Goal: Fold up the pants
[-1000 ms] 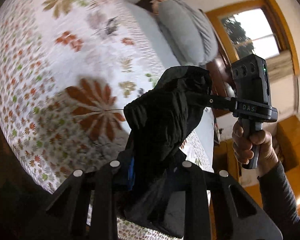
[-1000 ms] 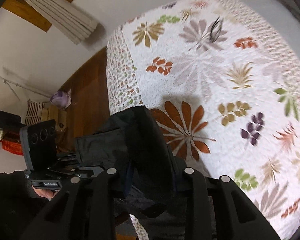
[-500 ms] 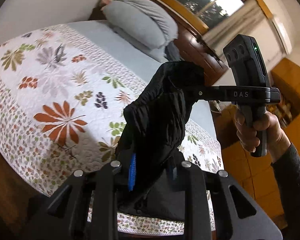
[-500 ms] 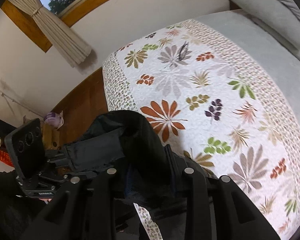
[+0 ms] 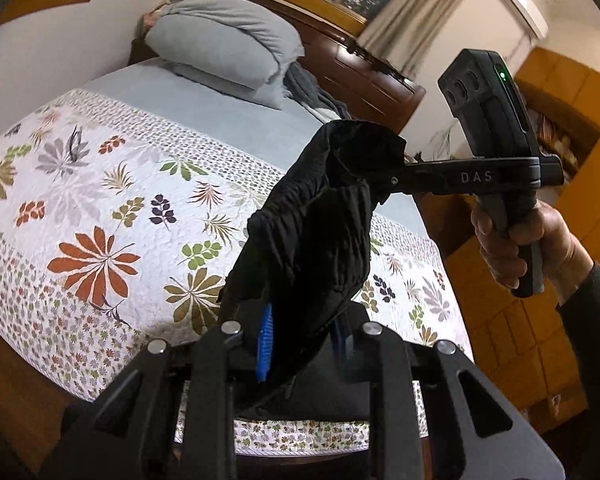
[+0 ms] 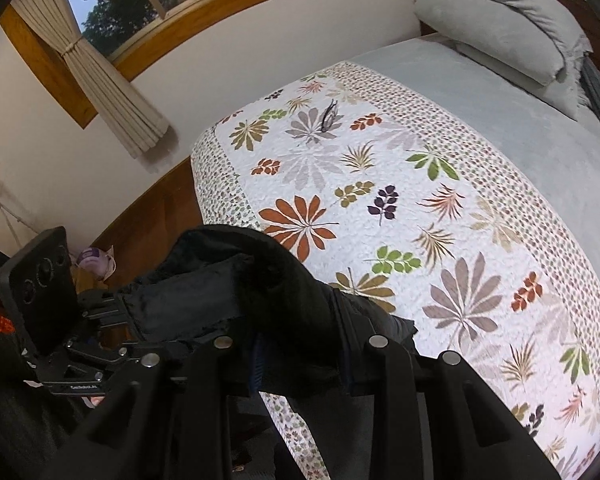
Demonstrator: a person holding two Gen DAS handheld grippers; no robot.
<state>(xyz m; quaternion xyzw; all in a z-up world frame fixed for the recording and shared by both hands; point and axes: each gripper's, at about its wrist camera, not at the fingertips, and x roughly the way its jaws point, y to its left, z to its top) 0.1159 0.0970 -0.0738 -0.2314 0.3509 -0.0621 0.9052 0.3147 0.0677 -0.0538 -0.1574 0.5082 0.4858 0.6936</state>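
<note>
The left gripper (image 5: 300,344) is clenched on a fold of the black, crinkled fabric pants (image 5: 320,220), with a strip of its blue pad lining showing beside the cloth. From those jaws the garment runs up and away as a bunched rope of fabric to the right gripper (image 5: 396,178), which bites the far end with its black fingers level and side-on in the left wrist view. A bare hand (image 5: 516,248) wraps the right gripper's pistol handle from below, knuckles toward the bed, with a dark grey sleeve (image 5: 588,320) trailing off to the lower right.

Seen from the right wrist, the same cloth is pinched between that gripper's own jaws, humps over them and stretches left to the other tool (image 6: 120,316), whose black camera block stands tilted above its linkage.

The pants hang in the air between the two tools, clear of the bed and near its foot corner. Below and beyond lies the white quilted bedspread printed with coloured leaves and flowers (image 5: 100,200), then a plain pale grey sheet (image 6: 520,120) and a folded grey pillow (image 5: 228,36) by the dark wooden headboard (image 5: 364,80). A wood-framed window with a tied beige curtain (image 6: 112,92) fills the wall behind.
</note>
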